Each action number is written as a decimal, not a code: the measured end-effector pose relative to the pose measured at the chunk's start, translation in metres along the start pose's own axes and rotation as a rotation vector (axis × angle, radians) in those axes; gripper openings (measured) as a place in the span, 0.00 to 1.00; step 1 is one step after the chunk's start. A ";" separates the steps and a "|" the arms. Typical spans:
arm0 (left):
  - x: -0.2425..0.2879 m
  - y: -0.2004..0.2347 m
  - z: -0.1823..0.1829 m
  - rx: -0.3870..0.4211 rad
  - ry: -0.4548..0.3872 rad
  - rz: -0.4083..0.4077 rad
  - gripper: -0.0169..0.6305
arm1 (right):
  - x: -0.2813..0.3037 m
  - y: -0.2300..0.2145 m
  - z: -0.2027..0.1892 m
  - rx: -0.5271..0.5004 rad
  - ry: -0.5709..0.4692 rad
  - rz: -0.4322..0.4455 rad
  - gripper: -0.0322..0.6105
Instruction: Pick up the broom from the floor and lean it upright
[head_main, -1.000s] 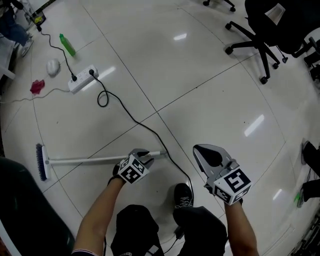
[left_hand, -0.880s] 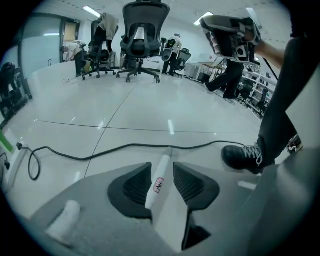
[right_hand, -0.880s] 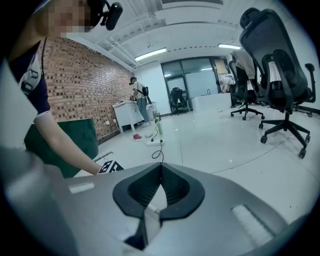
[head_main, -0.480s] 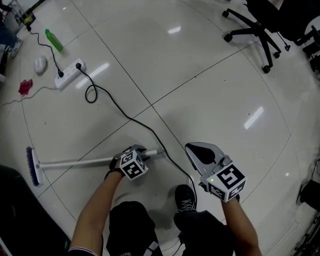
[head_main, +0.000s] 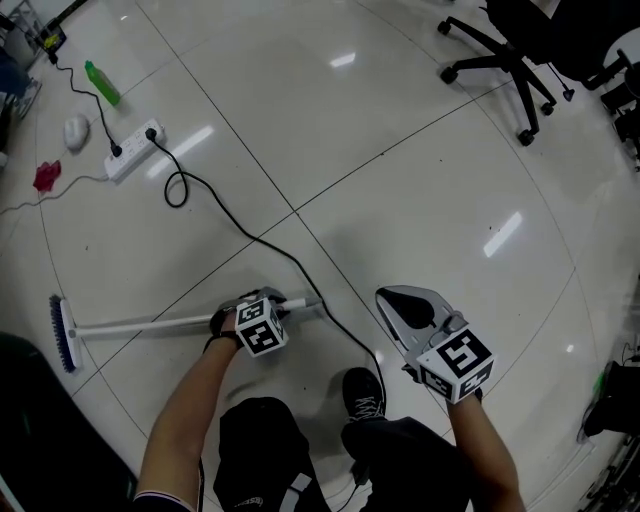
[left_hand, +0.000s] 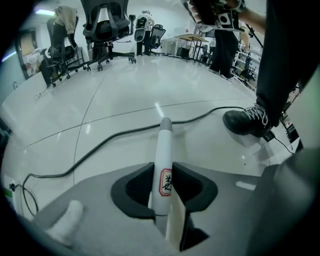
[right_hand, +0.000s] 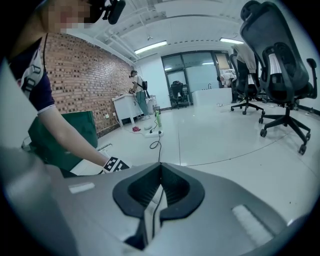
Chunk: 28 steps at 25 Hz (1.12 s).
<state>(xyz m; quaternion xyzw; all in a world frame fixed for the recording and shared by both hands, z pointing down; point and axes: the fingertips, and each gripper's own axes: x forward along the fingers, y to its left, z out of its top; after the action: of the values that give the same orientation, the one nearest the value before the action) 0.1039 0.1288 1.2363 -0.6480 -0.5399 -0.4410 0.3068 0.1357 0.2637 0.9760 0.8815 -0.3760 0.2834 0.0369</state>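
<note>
In the head view my left tool (head_main: 270, 303) covers the piece of handle that it grips, and my own arms and dark trousers hide the floor below them. The black office chair (head_main: 510, 60) is cut off by the top edge, and the small grey thing (head_main: 77, 130) near the white power strip (head_main: 133, 151) is too small for me to say what it is. A green plastic bottle (head_main: 101, 82) lies on its side at the far left; what it holds I cannot tell. The white long-handled broom (head_main: 150, 324) lies flat on the glossy white tiled floor (head_main: 400, 180). Its long axis runs left to right in the head view, with the blue brush head (head_main: 62, 333) at the left and the grey-tipped free end at the right, just past my left tool. In the left gripper view the left tool (left_hand: 165, 172) has just been closing its jaws, and the handle (left_hand: 163, 150), with a red-framed label (left_hand: 166, 181), now sits clamped between them and points away toward the black cable (left_hand: 125, 132) that crosses the floor beyond the tip. My black shoe (left_hand: 245, 122) stands near, to the right. The right tool (head_main: 390, 296) hovers above the floor, apart from the broom; in the right gripper view the right tool (right_hand: 160, 170) has its jaws pressed together with nothing between them.
</note>
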 end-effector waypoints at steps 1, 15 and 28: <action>-0.009 0.002 0.005 -0.005 -0.015 0.008 0.20 | -0.004 -0.002 0.003 -0.001 0.001 -0.001 0.06; -0.294 0.025 0.128 -0.078 -0.286 0.111 0.20 | -0.085 0.018 0.163 0.007 0.005 0.044 0.06; -0.563 0.035 0.200 -0.286 -0.343 0.371 0.19 | -0.161 0.101 0.390 0.005 -0.069 0.248 0.06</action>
<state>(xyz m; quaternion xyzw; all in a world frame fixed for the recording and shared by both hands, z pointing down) 0.1697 0.0536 0.6462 -0.8375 -0.3885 -0.3330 0.1918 0.1606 0.1862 0.5501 0.8374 -0.4826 0.2562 -0.0136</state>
